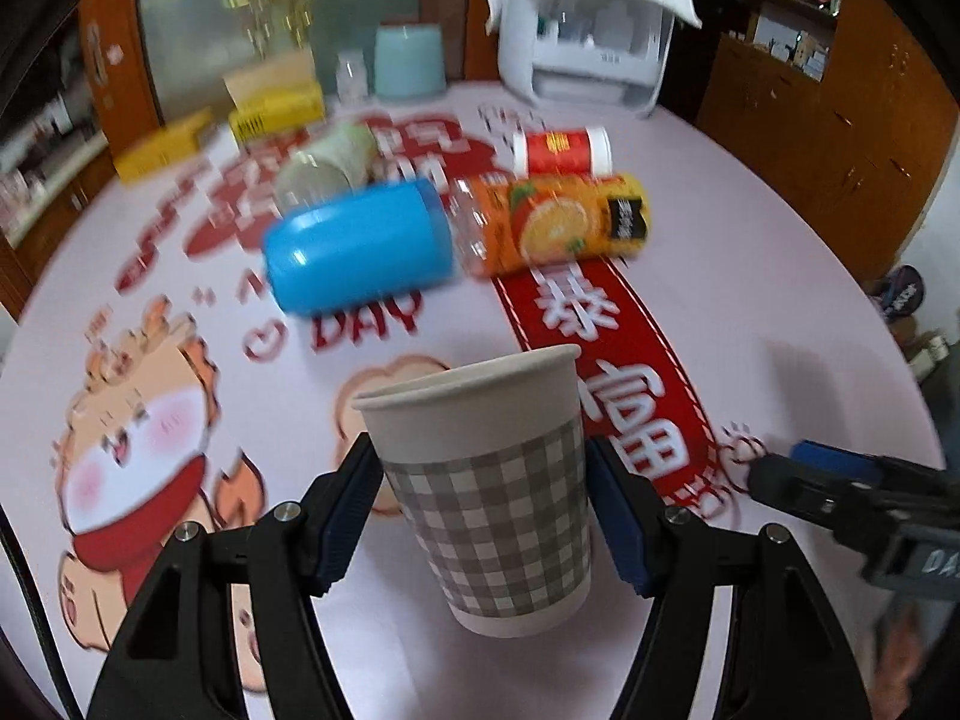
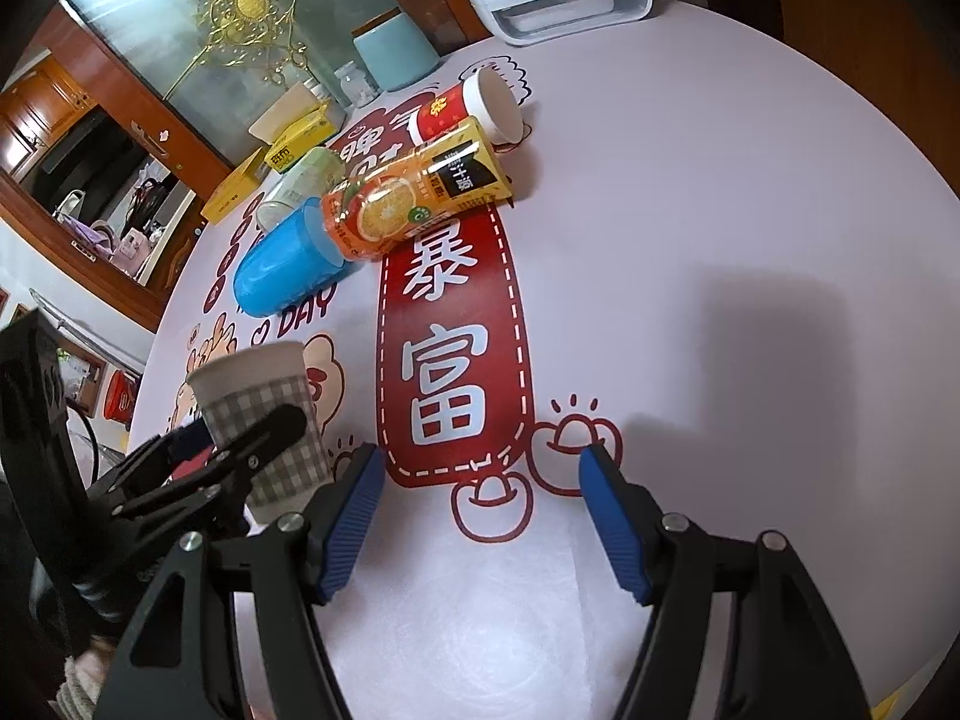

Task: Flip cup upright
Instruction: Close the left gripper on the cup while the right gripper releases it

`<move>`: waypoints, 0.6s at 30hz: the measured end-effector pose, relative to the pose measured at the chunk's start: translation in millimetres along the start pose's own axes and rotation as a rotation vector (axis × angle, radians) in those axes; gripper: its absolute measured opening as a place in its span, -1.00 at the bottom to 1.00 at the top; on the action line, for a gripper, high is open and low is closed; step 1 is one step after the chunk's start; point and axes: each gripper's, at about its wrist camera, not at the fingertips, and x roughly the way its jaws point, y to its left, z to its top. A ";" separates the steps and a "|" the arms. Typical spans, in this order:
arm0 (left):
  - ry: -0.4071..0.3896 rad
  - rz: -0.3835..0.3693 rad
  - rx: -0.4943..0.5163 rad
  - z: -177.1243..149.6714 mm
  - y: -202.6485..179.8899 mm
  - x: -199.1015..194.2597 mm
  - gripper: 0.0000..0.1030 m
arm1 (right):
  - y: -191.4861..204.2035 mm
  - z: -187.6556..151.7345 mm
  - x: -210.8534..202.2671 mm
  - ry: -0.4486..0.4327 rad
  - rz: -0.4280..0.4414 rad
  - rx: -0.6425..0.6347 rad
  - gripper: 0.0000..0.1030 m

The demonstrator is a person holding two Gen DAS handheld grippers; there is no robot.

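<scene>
A paper cup (image 1: 498,498) with a grey checked band stands mouth up, slightly tilted, between the blue pads of my left gripper (image 1: 483,468). The pads sit against its sides, so the gripper is shut on it. I cannot tell whether its base touches the table. The cup also shows in the right wrist view (image 2: 264,414), held by the left gripper (image 2: 240,450) at the left. My right gripper (image 2: 480,474) is open and empty above the printed tablecloth (image 2: 690,192); its tip shows in the left wrist view (image 1: 774,474) at the right.
Lying on the table beyond the cup are a blue cup (image 1: 360,246), an orange juice bottle (image 1: 552,222), a red-labelled can (image 1: 564,150) and a clear jar (image 1: 327,168). Yellow boxes (image 1: 276,111), a pale blue bin (image 1: 408,60) and a white appliance (image 1: 588,36) stand at the far edge.
</scene>
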 end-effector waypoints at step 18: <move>-0.250 0.029 0.049 -16.4 -11.0 -16.5 0.29 | 1.3 -1.7 2.5 -0.008 0.013 -0.003 0.31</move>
